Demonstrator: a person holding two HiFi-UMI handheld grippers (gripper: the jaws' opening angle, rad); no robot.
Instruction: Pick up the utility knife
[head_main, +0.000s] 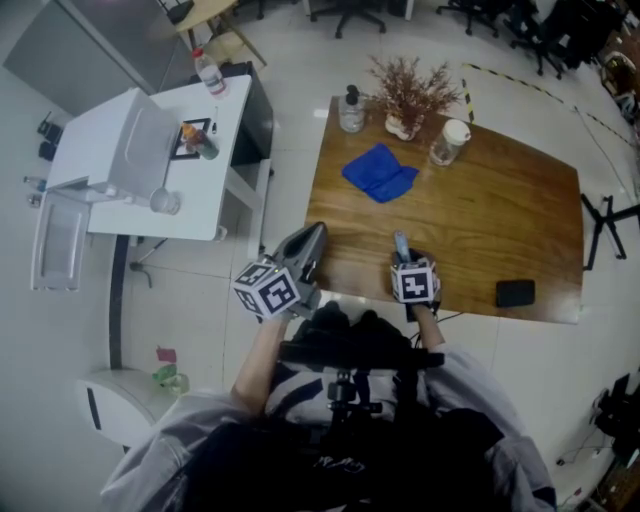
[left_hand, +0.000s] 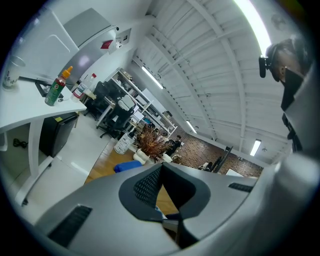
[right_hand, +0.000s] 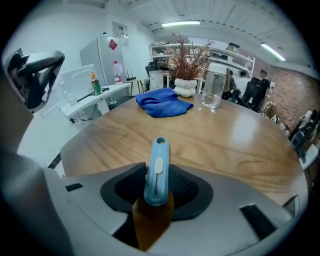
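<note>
**Right gripper gripping the light blue plastic utility knife**

The right fingers are clamping the knife from both sides, its holed end jutting past the fingertips over the brown wooden table. The left gripper is hovering, fingers pressed together, empty.

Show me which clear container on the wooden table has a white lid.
The jar right of the dried plant; the bottle left of it has a dark top.
</note>
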